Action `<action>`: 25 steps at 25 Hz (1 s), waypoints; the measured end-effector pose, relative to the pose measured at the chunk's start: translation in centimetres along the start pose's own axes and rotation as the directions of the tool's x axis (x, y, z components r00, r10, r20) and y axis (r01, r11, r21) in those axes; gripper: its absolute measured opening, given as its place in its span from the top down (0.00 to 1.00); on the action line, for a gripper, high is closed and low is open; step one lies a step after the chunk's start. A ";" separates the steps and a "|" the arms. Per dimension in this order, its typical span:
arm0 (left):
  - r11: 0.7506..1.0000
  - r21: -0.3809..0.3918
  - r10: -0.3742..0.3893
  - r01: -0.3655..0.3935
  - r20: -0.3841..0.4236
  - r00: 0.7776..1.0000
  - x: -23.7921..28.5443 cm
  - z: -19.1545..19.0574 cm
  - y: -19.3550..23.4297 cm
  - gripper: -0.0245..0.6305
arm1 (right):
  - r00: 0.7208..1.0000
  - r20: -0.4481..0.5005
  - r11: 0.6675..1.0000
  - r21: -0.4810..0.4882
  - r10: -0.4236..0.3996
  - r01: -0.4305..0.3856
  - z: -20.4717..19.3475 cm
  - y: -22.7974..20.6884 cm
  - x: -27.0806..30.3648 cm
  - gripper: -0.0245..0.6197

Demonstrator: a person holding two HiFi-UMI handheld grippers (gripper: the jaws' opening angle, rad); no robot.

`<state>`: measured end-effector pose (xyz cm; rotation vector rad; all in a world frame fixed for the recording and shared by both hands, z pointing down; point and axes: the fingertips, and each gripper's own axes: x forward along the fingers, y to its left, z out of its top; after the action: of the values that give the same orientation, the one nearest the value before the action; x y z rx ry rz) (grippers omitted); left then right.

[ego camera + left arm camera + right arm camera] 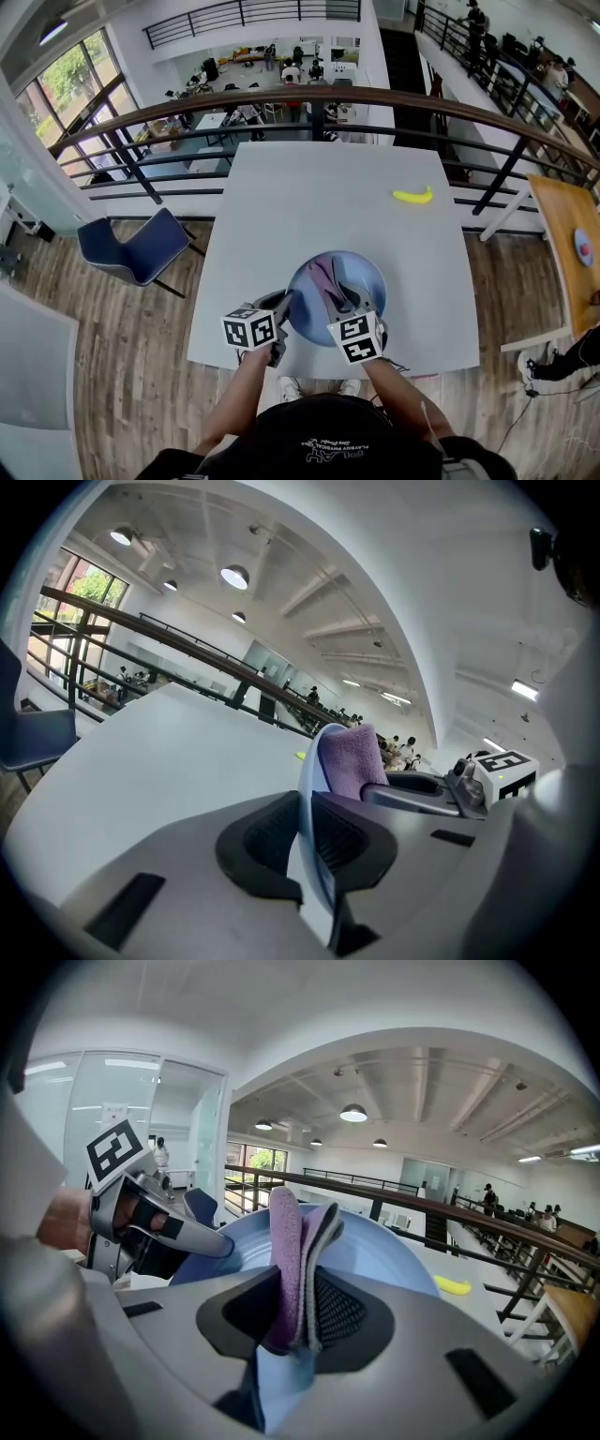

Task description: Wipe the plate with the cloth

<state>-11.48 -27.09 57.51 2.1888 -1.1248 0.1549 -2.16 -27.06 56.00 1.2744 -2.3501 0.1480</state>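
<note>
- A round pale-blue plate [366, 274] sits over the near part of a white rectangular table [309, 197], close to its front edge. Whether the plate's underside rests on the tabletop cannot be told.
- The left gripper [285, 306] meets the plate at its left rim in the head view.
- In the left gripper view, the left gripper's [307, 836] 2 dark ribbed pads stand on either side of the thin plate [309, 761] rim, clamped on it. The plate runs edge-on straight away from the camera.
- The right gripper [341, 298] reaches in from the near right side and lies over the plate's middle.
- In the right gripper view, the right gripper's [292, 1307] jaws are pressed together on a folded purple terry cloth [286, 1241]. The cloth has a grey layer along its right side and sticks up above the pads.
- The cloth [324, 277] lies across the inner face of the plate [384, 1251], left of centre in the head view. In the left gripper view, the cloth [349, 757] shows just right of the rim.
- Each gripper carries 1 white cube with black square markers [249, 329], nearest the person.
- A yellow banana [412, 195] lies alone on the far right part of the table, well apart from the plate. It also shows beyond the plate in the right gripper view [453, 1285].
- A dark-blue chair [136, 248] stands on the wooden floor left of the table.
- A curved brown handrail [309, 97] runs behind the table.
</note>
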 end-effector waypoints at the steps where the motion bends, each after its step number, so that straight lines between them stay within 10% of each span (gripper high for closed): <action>1: 1.000 0.002 0.002 -0.002 0.001 1.000 0.0 0.0 0.0 0.90 | 1.000 -0.004 1.000 0.006 -0.012 0.012 -0.1 -0.4 -0.1 0.80; 25: 0.998 -0.042 0.046 -0.044 0.045 0.998 -1.4 1.0 3.5 0.90 | 0.981 -0.097 0.981 0.082 -0.168 0.177 -4.3 -4.9 -1.1 0.80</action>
<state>-15.19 -28.13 57.93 2.1422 -1.1935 0.1007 3.82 -27.64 58.72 1.4767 -2.1672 0.2529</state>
